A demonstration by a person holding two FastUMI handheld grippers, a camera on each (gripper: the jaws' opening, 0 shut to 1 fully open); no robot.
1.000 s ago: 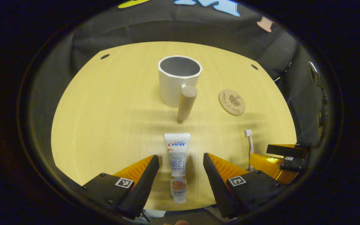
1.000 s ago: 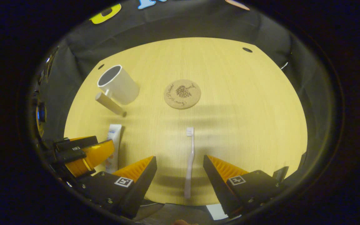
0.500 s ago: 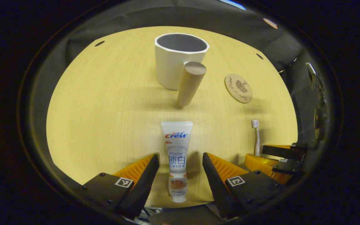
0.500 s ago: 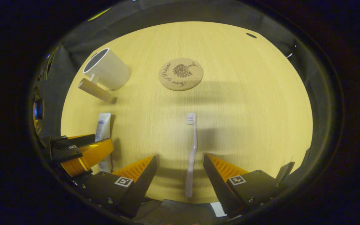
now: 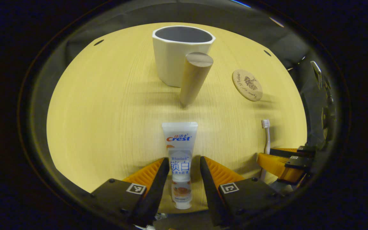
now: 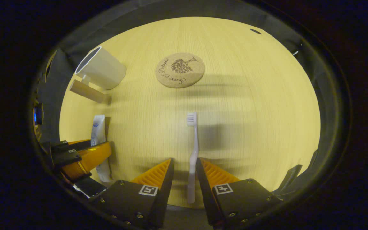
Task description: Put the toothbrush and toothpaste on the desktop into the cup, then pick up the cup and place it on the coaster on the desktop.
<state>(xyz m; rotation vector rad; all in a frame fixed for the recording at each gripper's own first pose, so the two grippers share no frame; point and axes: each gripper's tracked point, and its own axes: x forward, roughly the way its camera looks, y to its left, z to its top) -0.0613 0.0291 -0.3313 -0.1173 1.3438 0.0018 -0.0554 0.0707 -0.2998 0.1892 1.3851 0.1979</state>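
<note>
Now left claw (image 5: 184, 164) narrowly parted astride toothpaste (image 5: 180, 153), right claw (image 6: 185, 166) likewise astride toothbrush (image 6: 192, 150)

The toothpaste (image 5: 180, 153), lower centre of the left gripper view, carries a red-and-blue brand name above large blue Chinese characters. The coaster (image 6: 180, 70), upper centre of the right gripper view, bears cursive script, upside down and unclear.

Flat on the desktop (image 5: 101, 105): white toothpaste (image 5: 180, 159), white toothbrush (image 6: 192, 153). Standing upright beyond, white cup (image 5: 177, 51), wooden handle. Right of it, round cork coaster (image 5: 247, 85).
</note>
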